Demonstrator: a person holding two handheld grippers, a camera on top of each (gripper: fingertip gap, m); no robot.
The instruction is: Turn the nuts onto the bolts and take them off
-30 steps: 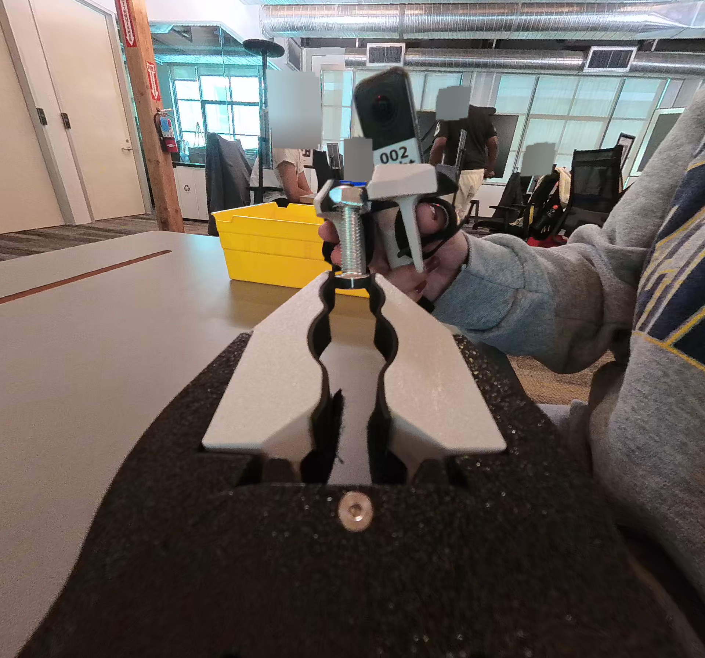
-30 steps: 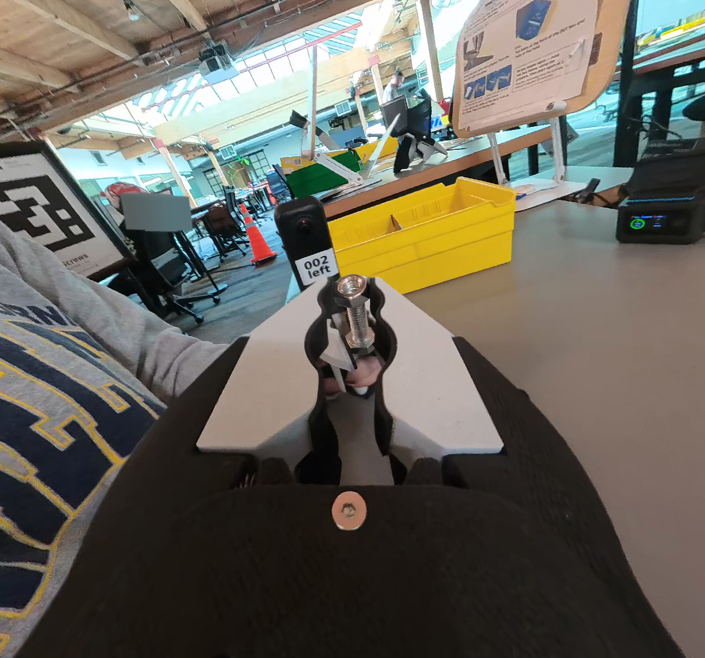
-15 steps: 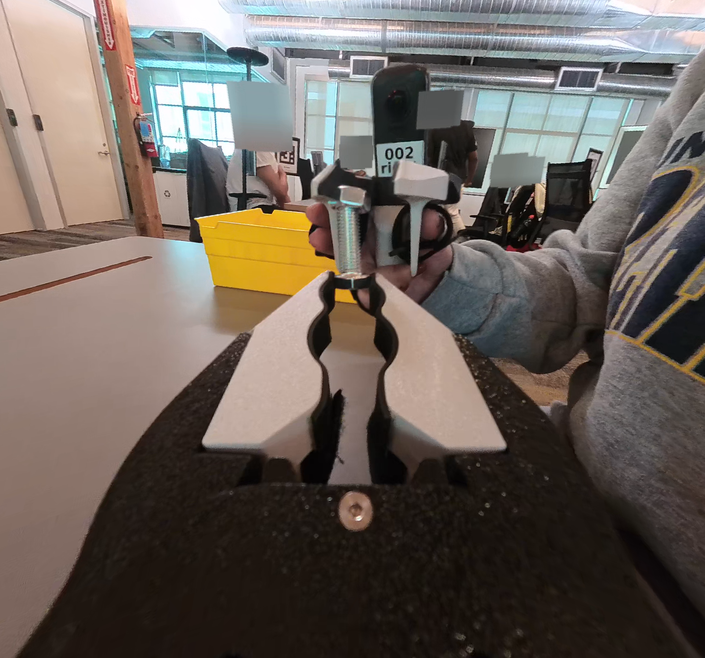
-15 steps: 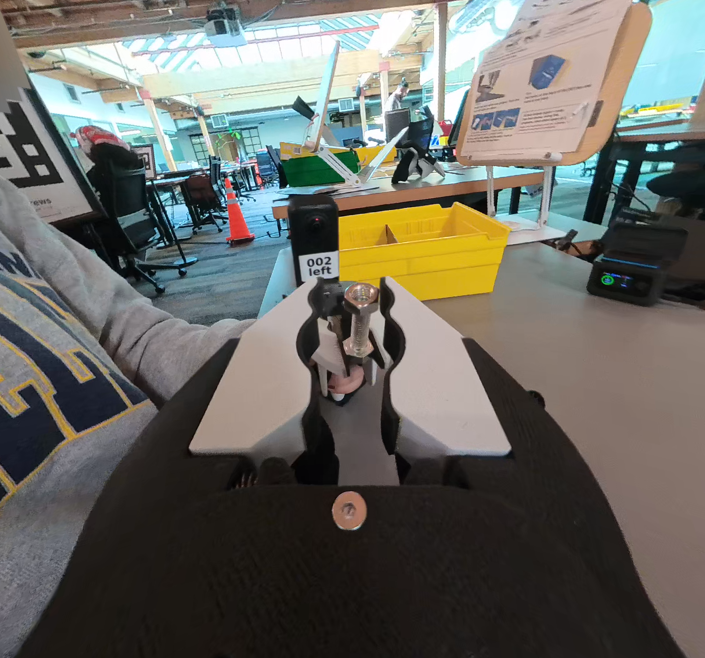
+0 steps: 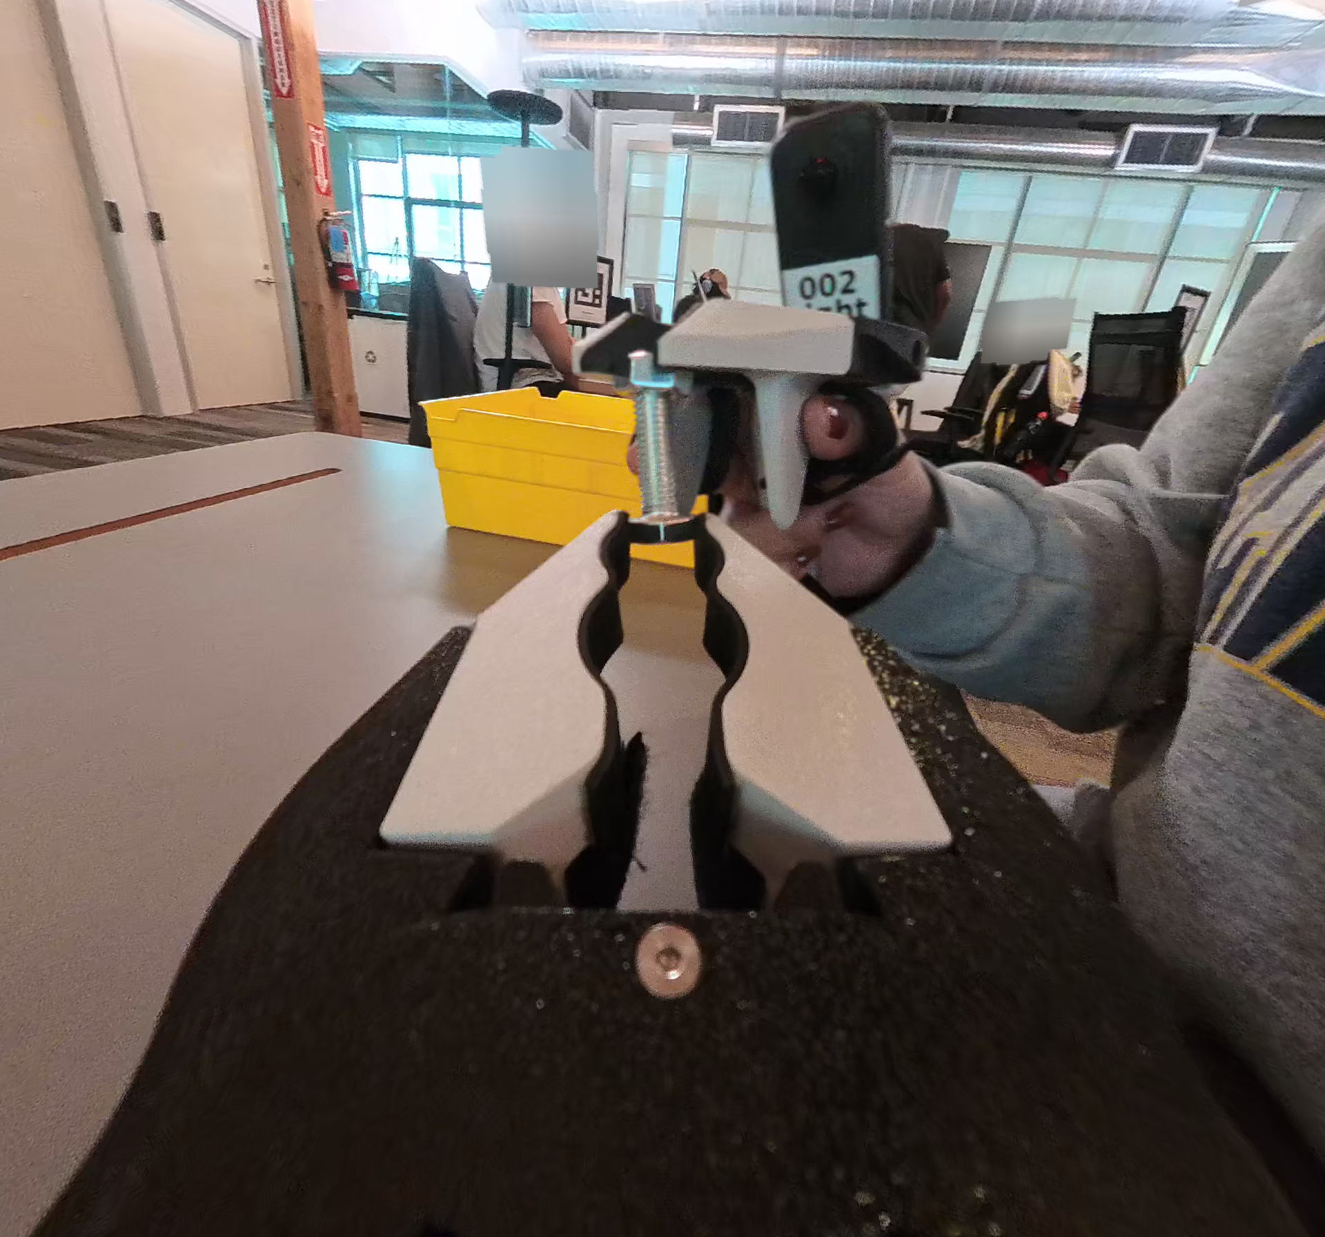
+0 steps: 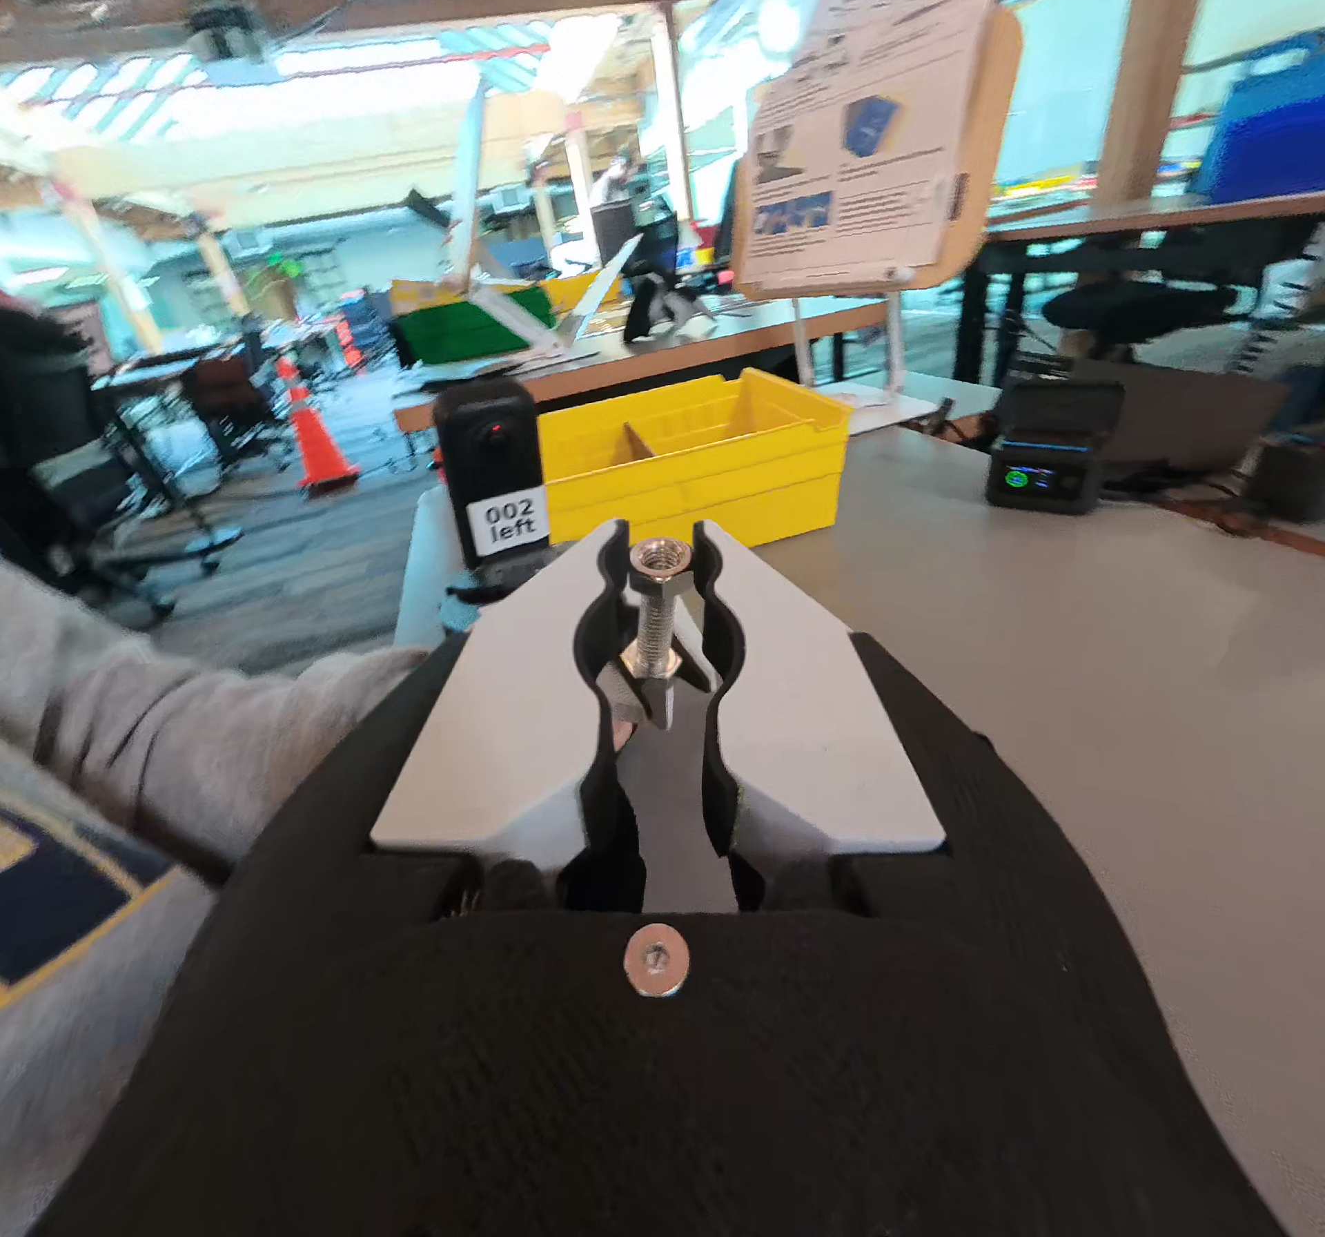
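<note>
A silver bolt (image 5: 656,442) stands upright in the air between my two grippers. My right gripper (image 6: 659,539) is shut on its hex head (image 6: 659,561). In the left wrist view the right gripper (image 5: 649,360) comes in from the right, above my own fingers. My left gripper (image 5: 659,532) is shut on the nut (image 6: 649,665) at the bolt's lower end. The nut is mostly hidden between the black pads in the left wrist view. In the right wrist view the left gripper (image 6: 645,690) shows end-on below the threaded shaft (image 6: 654,618).
A yellow divided bin (image 6: 688,478) stands on the grey table (image 6: 1039,665) just behind the grippers, and also shows in the left wrist view (image 5: 530,457). A small black device with a lit screen (image 6: 1047,464) and a sign board on a stand (image 6: 875,148) are at the right. A grey sleeve (image 5: 1039,593) reaches in. Across from one pair of fingers to the other is roughly 5 cm.
My right gripper has turned about the bolt's axis with the head in it, and its view has swung sideways. More thread shows between head and nut. The left gripper has kept its hold.
</note>
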